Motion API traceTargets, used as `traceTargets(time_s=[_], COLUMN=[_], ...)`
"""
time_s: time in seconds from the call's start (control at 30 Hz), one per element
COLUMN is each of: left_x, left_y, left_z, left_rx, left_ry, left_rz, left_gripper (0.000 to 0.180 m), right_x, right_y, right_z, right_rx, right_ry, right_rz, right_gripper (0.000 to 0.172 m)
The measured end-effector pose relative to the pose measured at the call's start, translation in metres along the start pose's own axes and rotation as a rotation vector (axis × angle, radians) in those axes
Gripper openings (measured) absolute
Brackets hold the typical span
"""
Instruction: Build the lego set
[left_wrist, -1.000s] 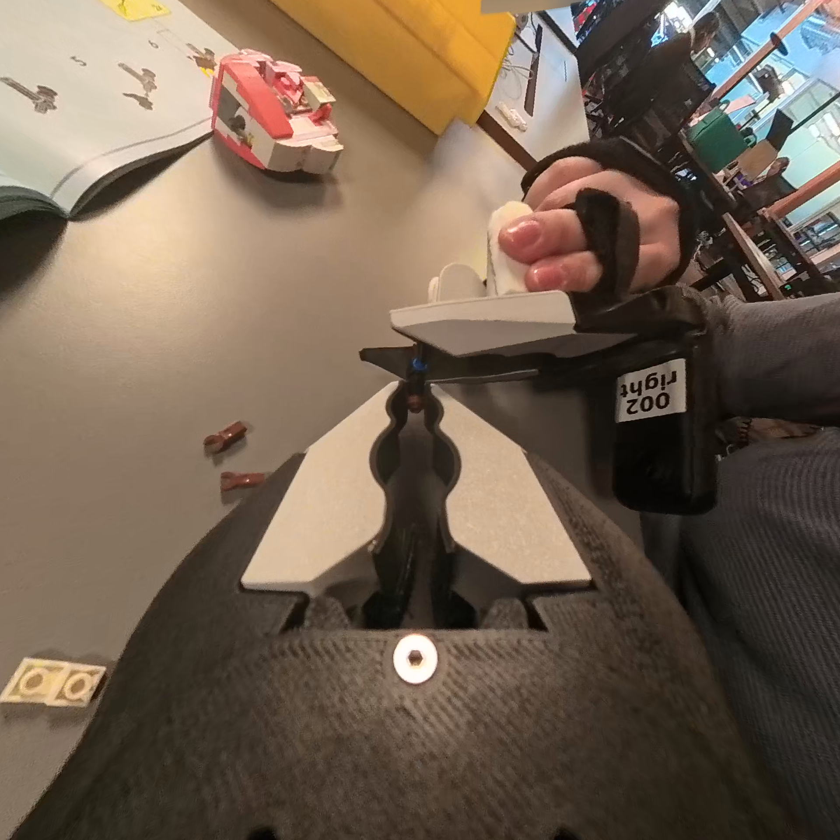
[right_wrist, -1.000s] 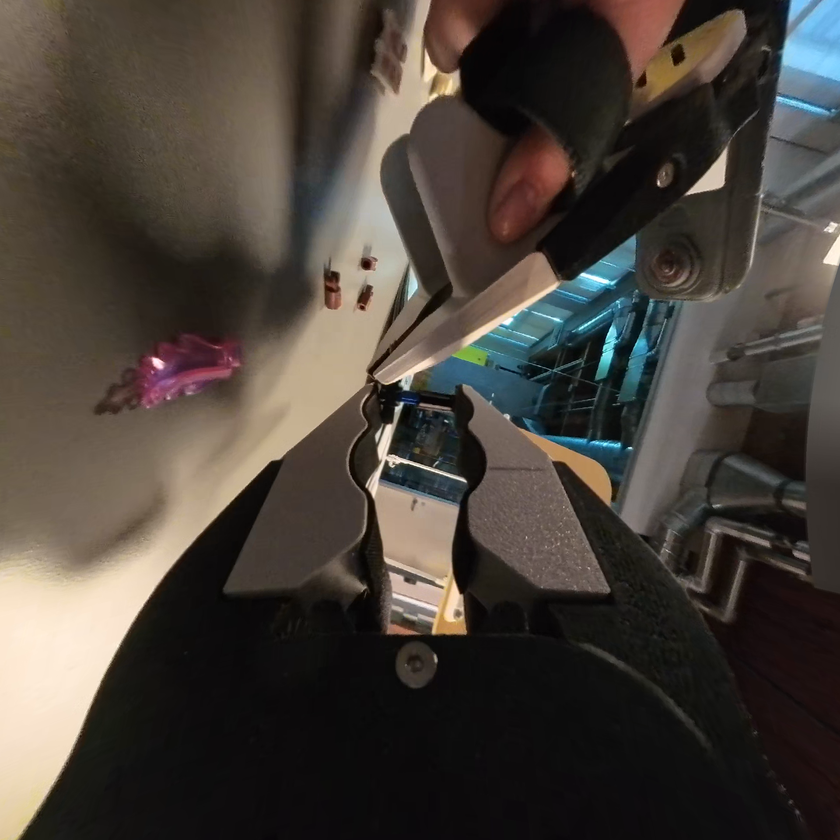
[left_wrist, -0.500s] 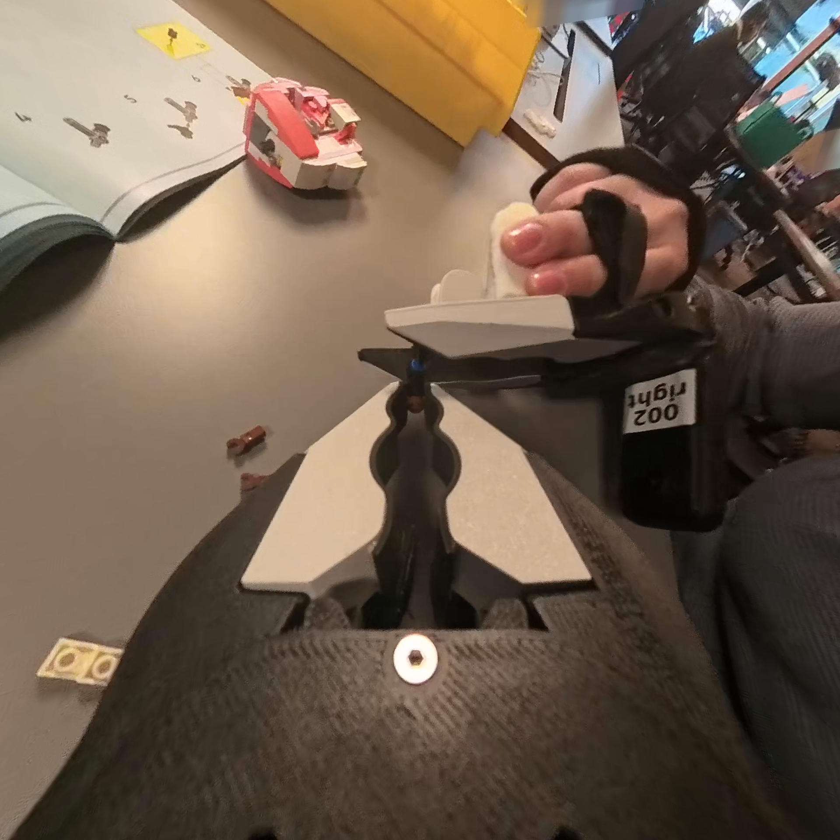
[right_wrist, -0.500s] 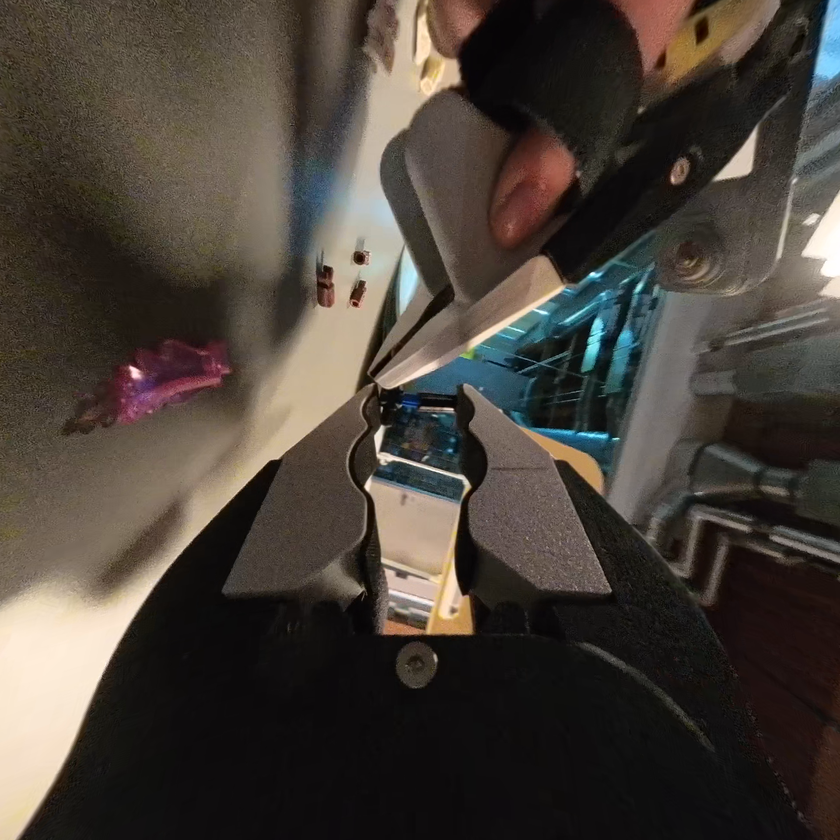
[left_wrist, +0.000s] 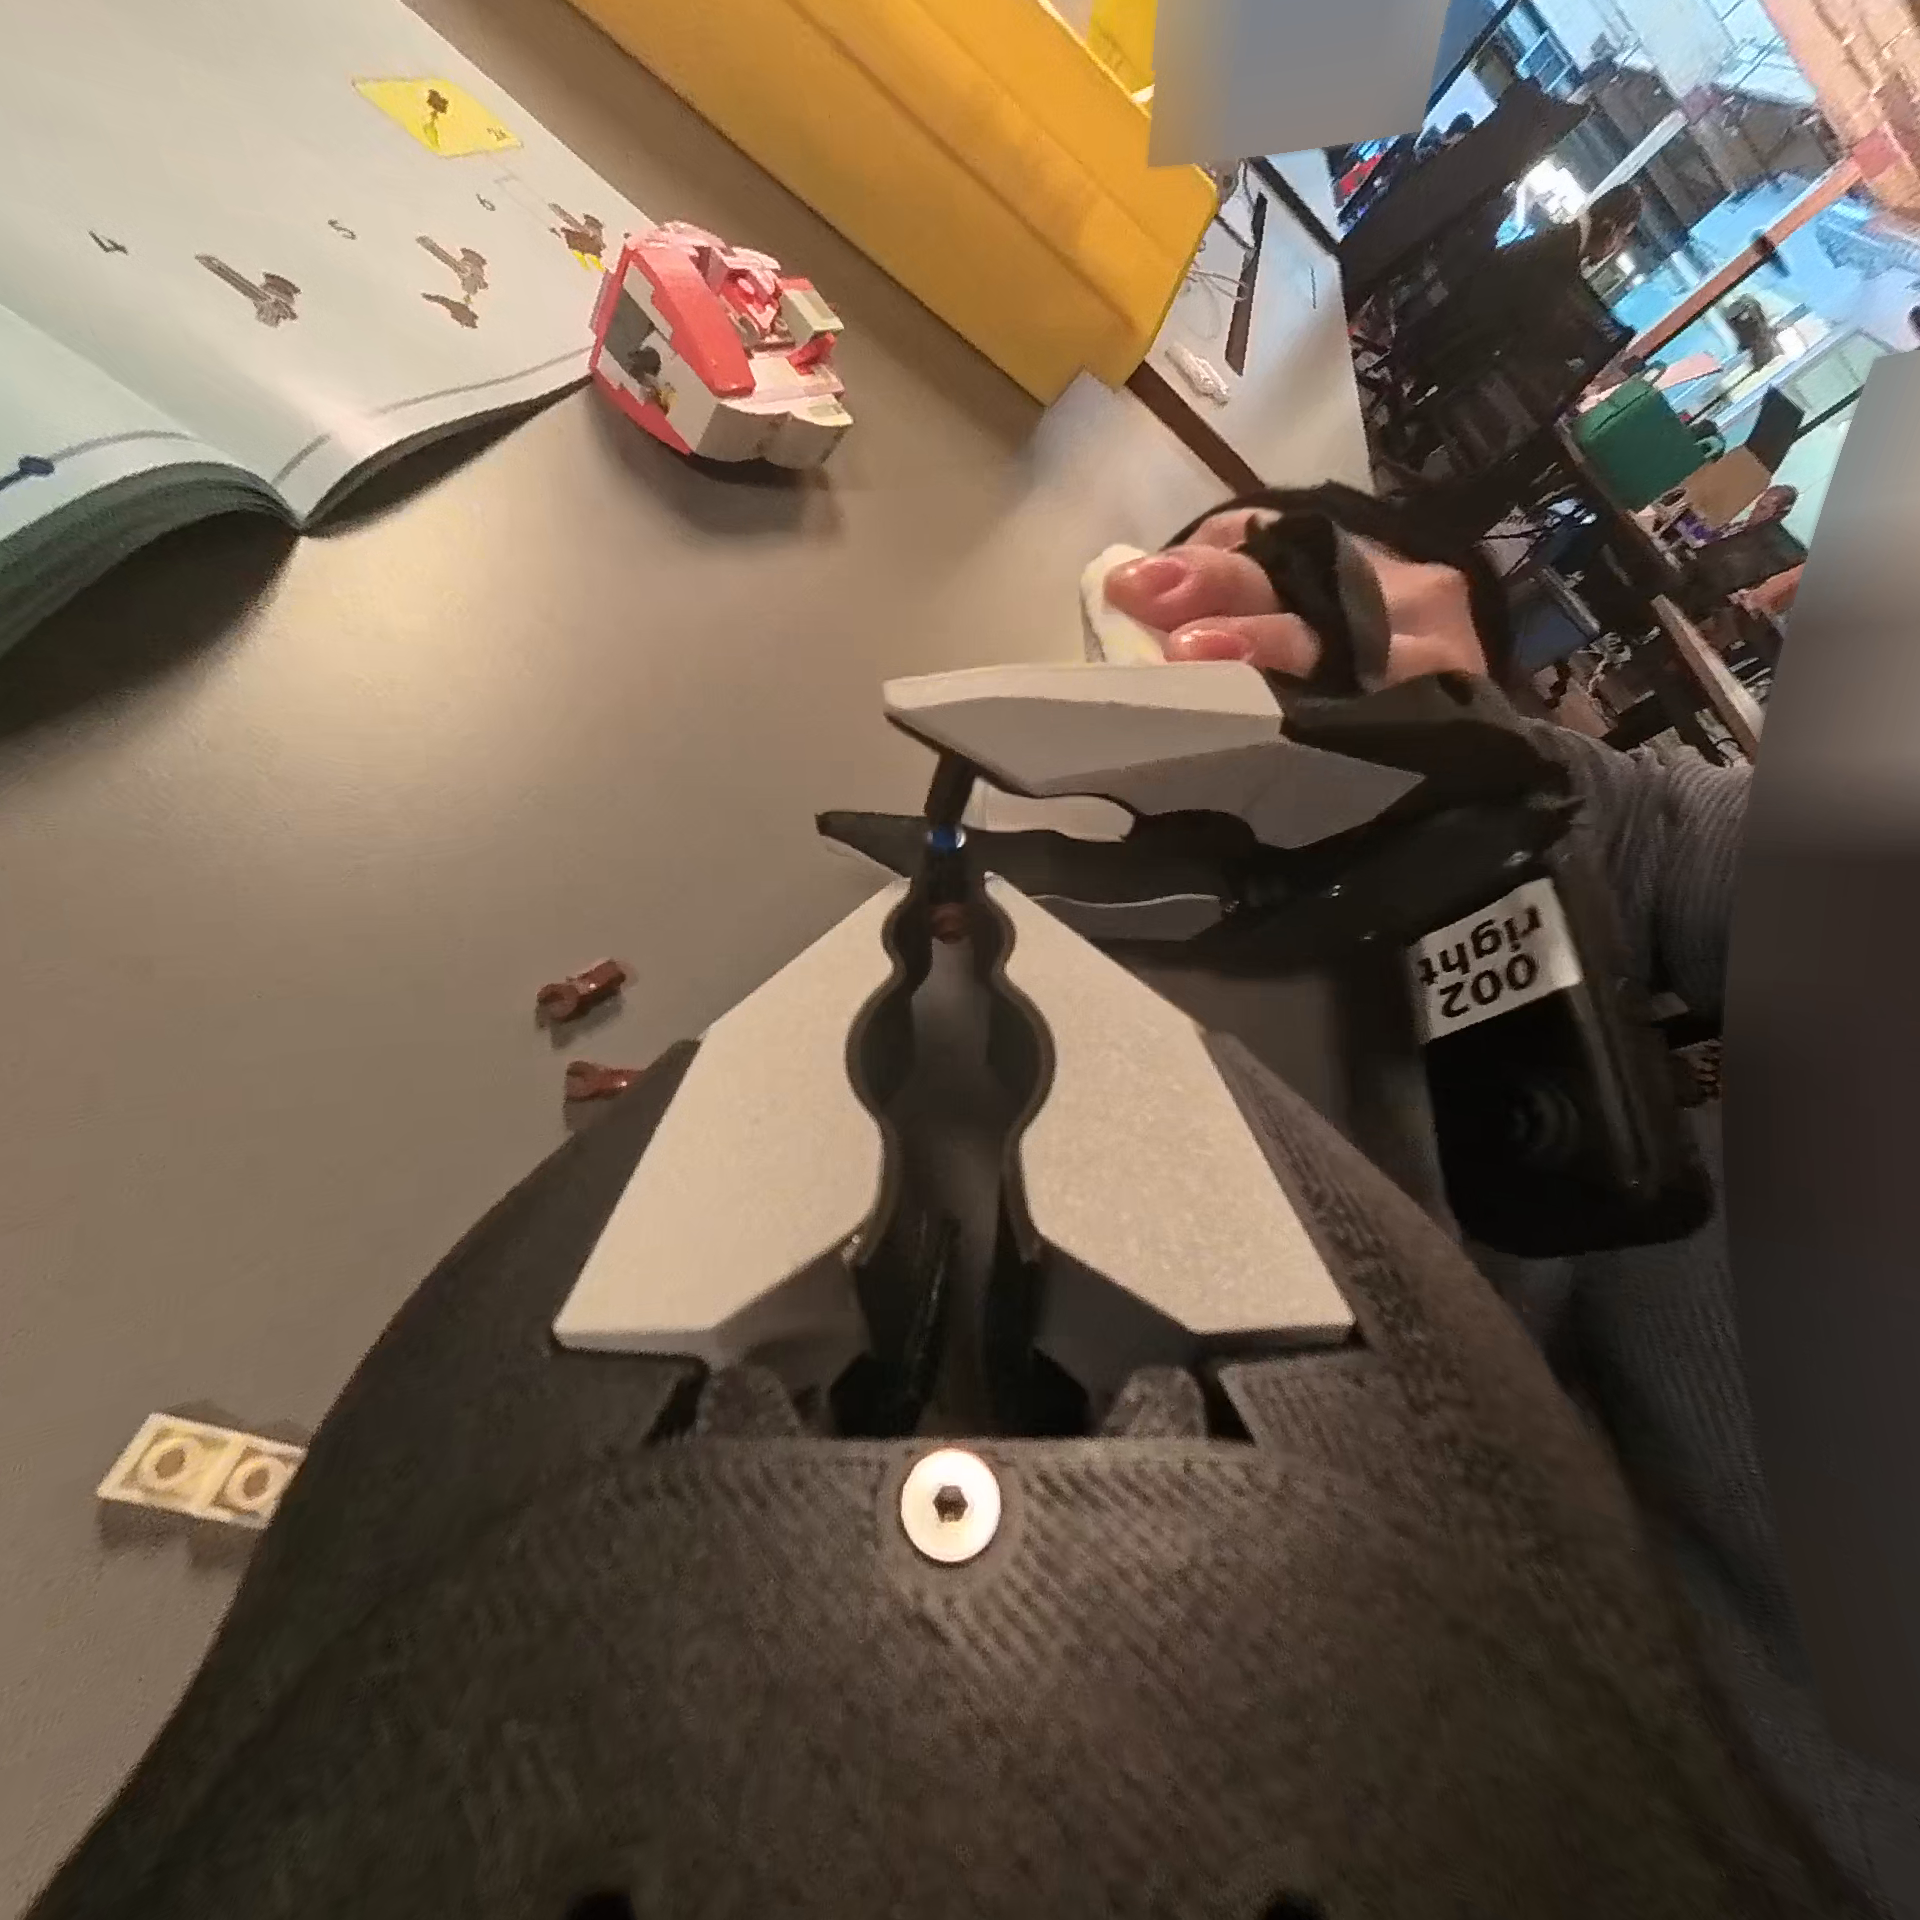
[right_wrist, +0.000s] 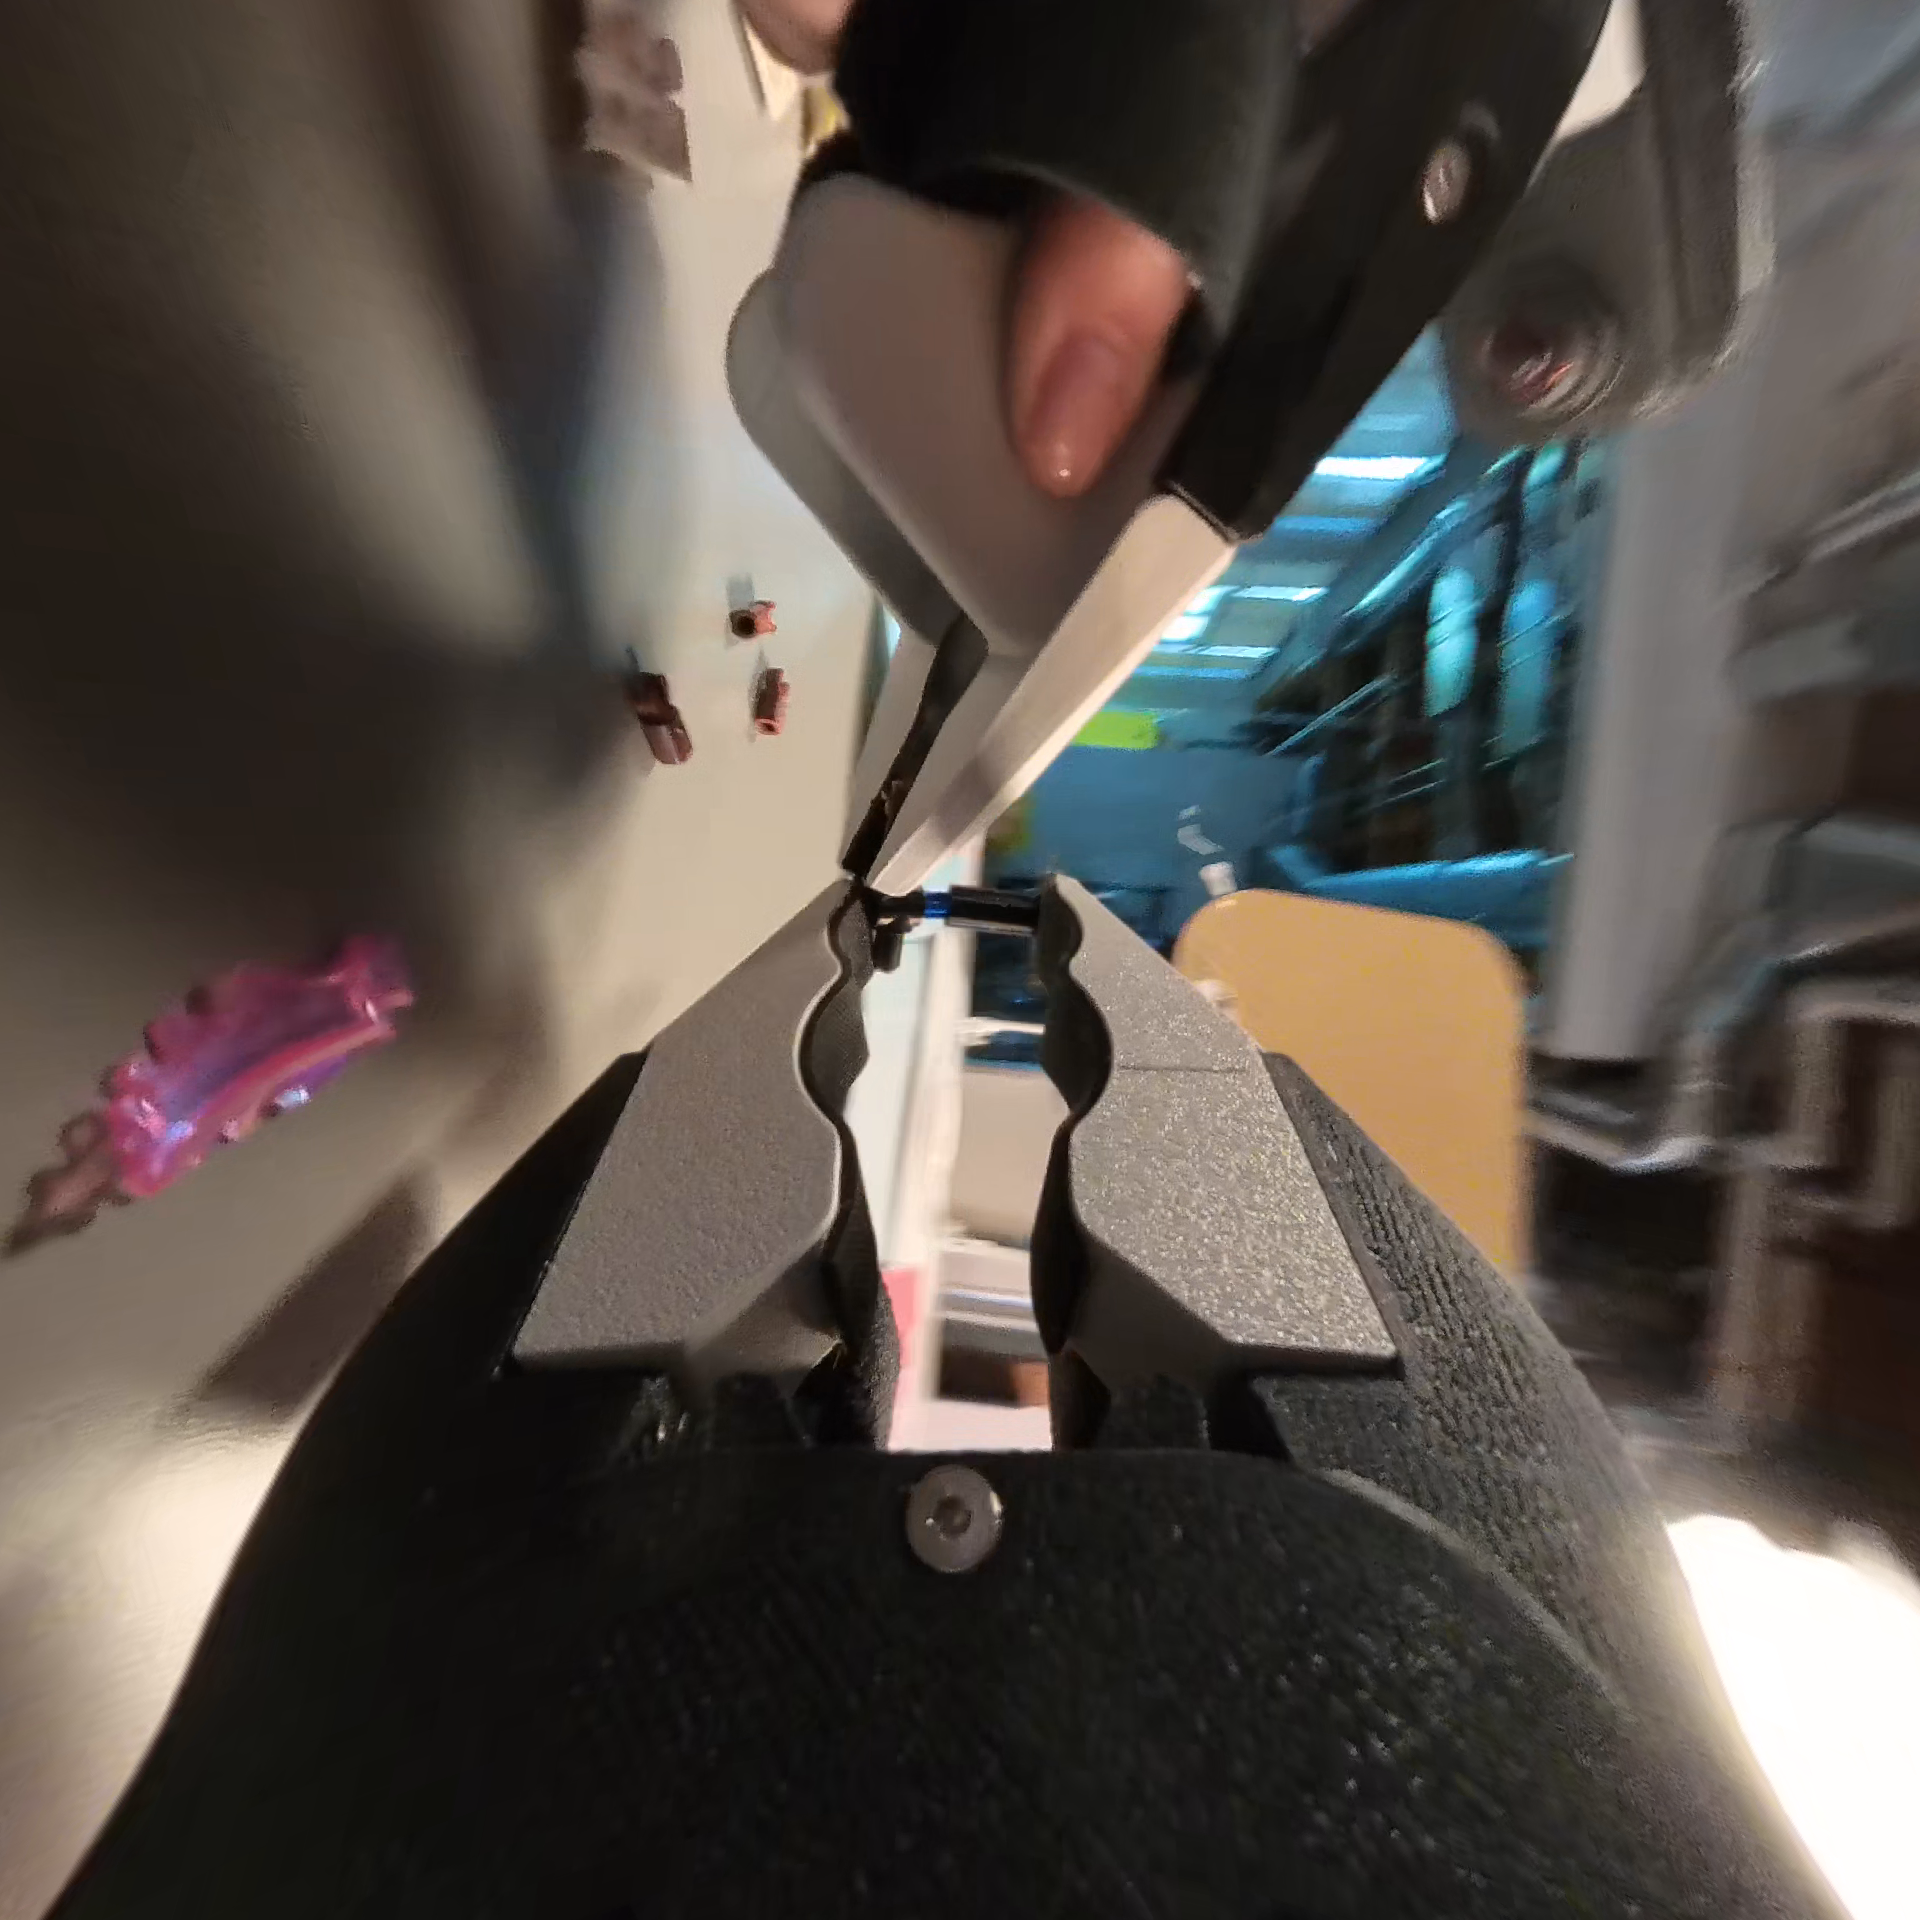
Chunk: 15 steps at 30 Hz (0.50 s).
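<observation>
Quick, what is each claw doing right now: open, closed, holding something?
Left claw: closed on one end of a thin black rod with a blue band.
Right claw: closed lengthwise on the same rod.

Left gripper (left_wrist: 948, 902), grey fingers on black textured body: jaws nearly closed, tips pinching one end of a thin black rod with a blue band (left_wrist: 943, 831). Right gripper (right_wrist: 961, 902), grey fingers on black body: jaws partly apart, clamped on the same rod lengthwise, one fingertip at each end, rod bridging the gap. Grippers set crosswise to each other, tips meeting at the rod. Right hand (left_wrist: 1340, 613) in black fingerless glove, wrapped over the right gripper's handle; grey ribbed sleeve (left_wrist: 1662, 831) behind. Left hand's finger (right_wrist: 1081, 374), gloved likewise, pressed on the left gripper's grey paddle.
</observation>
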<state>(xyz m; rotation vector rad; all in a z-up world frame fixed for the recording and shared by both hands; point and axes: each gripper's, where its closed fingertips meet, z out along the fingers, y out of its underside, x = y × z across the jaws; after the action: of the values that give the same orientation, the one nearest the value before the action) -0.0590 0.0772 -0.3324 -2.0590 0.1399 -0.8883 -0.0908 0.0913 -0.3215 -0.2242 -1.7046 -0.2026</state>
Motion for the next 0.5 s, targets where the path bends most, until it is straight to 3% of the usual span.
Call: traceTargets(time_s=[0.23, 0.5], left_x=[-0.002, -0.001], left_y=[0.015, 0.012], left_z=[0.011, 0.01], left_rx=[-0.119, -0.122], left_ry=[-0.101, -0.175], left_rz=[0.162, 0.294], left_gripper=[0.004, 0.005], right_x=[-0.021, -0.02], right_y=[-0.002, 0.0], right_z=[-0.005, -0.005], right_rx=[0.09, 0.091], right_ry=[-0.151, -0.187], right_rz=[-0.029, 0.095], right_gripper=[0.03, 0.03])
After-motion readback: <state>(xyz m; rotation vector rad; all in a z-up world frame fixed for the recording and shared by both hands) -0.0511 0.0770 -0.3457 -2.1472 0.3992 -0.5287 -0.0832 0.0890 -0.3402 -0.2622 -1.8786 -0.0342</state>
